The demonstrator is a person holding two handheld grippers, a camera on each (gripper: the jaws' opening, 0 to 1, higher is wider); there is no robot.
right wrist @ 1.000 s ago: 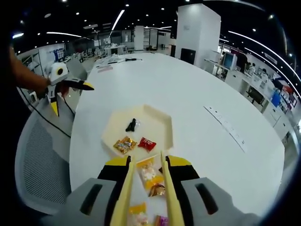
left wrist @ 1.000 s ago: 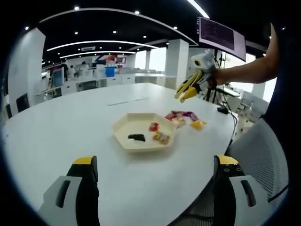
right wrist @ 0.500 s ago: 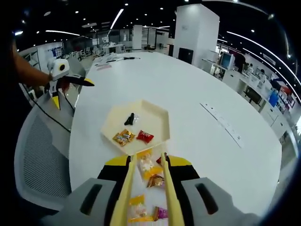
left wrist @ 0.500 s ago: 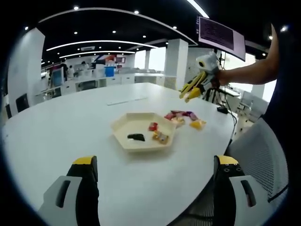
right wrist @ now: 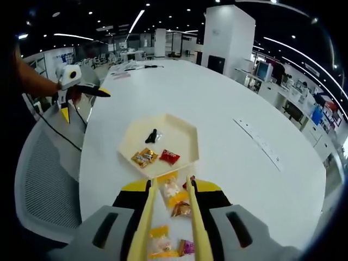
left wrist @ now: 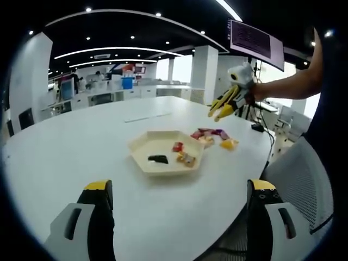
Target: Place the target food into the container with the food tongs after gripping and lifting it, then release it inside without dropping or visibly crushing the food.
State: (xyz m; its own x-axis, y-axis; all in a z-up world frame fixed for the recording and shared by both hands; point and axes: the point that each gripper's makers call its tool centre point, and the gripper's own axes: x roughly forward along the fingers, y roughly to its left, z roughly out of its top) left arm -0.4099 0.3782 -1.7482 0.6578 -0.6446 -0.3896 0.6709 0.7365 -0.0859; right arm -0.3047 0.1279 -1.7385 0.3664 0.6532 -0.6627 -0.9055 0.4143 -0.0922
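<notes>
In the right gripper view the right claw [right wrist: 169, 187] rose from six o'clock with a pair of yellow food tongs [right wrist: 145, 223] clamped between its jaws, the tong arms standing a little apart with nothing caught between their tips. Just under those tips lay a loose heap of wrapped snacks [right wrist: 175, 196] on the white desk [right wrist: 244, 119], and touching the heap at twelve o'clock sat the cream hexagonal tray [right wrist: 163, 142], holding a black piece [right wrist: 151, 136], a gold packet [right wrist: 143, 157] and a red packet [right wrist: 169, 157]. In the left gripper view the left claw [left wrist: 176, 201] hung wide open and empty above the desk's near edge, well apart from the tray [left wrist: 142, 145] at its twelve o'clock. The mesh chair [left wrist: 302, 179] stood at four o'clock.
</notes>
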